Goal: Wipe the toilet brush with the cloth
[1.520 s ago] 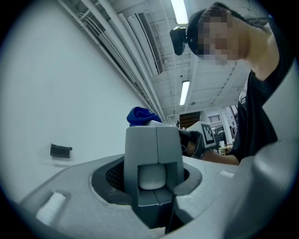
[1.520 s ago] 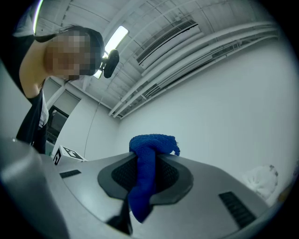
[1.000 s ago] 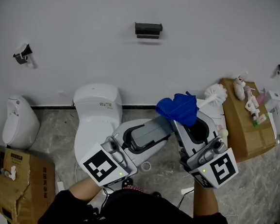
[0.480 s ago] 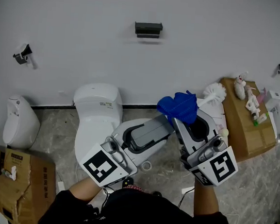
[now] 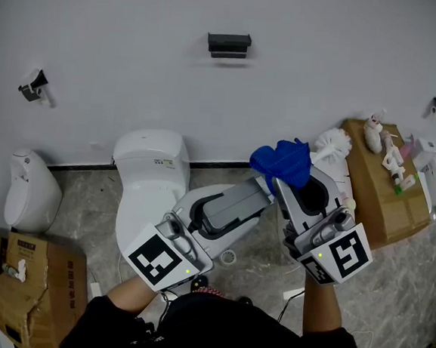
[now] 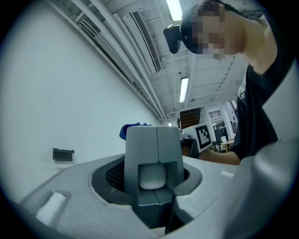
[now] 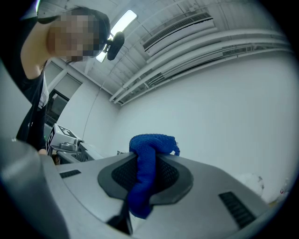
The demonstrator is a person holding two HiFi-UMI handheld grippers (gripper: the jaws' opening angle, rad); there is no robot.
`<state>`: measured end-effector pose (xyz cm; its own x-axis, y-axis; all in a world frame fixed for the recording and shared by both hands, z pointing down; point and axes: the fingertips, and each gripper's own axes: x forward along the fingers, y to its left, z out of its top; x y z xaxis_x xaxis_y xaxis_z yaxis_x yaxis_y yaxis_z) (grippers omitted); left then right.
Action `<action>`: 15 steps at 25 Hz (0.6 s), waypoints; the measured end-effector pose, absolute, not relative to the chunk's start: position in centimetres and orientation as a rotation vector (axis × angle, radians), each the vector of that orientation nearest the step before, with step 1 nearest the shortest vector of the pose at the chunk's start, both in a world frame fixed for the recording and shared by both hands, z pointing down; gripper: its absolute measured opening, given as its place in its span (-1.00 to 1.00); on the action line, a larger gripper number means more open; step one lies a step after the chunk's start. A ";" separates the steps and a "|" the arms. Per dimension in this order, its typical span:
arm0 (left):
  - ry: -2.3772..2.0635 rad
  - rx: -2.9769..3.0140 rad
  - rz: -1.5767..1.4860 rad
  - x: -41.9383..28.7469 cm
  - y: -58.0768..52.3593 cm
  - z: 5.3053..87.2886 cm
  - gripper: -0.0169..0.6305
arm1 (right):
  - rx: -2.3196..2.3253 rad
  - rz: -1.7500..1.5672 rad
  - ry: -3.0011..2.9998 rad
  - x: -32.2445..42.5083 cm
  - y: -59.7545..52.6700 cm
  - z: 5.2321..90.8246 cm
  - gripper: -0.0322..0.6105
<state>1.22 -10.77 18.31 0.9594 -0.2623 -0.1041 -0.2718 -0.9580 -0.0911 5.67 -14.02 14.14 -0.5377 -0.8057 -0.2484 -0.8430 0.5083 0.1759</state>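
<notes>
Toilet brush [image 5: 334,145]: white head at the cloth's 2 o'clock, just beside it.
Left gripper [image 5: 245,198]: fingers clenched on the grey handle [image 6: 154,158].
Right gripper [image 5: 297,182]: fingers grasping the blue cloth [image 5: 281,162].
Progress: probably mid-wipe; head seemingly left to do.

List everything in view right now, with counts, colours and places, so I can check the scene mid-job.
white ceramic toilet: one, white, against the wall, left of centre
white-bristled toilet brush: one, white head, grey handle, held level above the floor
blue cloth: one, blue, beside the brush head
brown cardboard boxes: two, brown, bottom left and far right
black wall bracket: one, black, high on wall
left gripper: shut on brush handle
right gripper: shut on cloth
</notes>
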 end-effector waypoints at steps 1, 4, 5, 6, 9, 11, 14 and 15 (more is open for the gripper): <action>0.411 -3.007 0.136 1.2 -10.7 18.3 -0.37 | -1.442 0.416 2.605 5.8 -14.1 14.2 -0.67; 0.407 -3.005 0.133 1.0 -10.7 18.4 -0.37 | -1.468 0.419 2.595 6.3 -14.3 14.3 -0.67; 0.405 -3.002 0.133 1.0 -10.7 18.4 -0.37 | -1.477 0.420 2.592 6.4 -14.4 14.4 -0.67; 0.402 -2.999 0.133 1.0 -10.7 18.4 -0.37 | -1.485 0.420 2.590 6.6 -14.5 14.5 -0.67; 0.397 -2.993 0.128 0.9 -10.7 18.5 -0.37 | -1.514 0.415 2.579 7.2 -14.9 14.6 -0.67; 0.397 -2.995 0.122 0.9 -10.6 18.5 -0.37 | -1.533 0.411 2.568 7.7 -15.1 14.6 -0.67; 0.398 -2.994 0.126 1.0 -10.6 18.4 -0.37 | -1.553 0.403 2.553 8.3 -15.3 14.6 -0.67; 0.398 -2.993 0.125 1.0 -10.6 18.4 -0.37 | -1.559 0.403 2.550 8.4 -15.4 14.6 -0.67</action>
<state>0.96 -10.63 18.36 0.9620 -0.2550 -0.0975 -0.2649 -0.9582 -0.1078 8.43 -15.40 14.60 -0.4596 -0.8541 -0.2437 -0.8876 0.4318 0.1605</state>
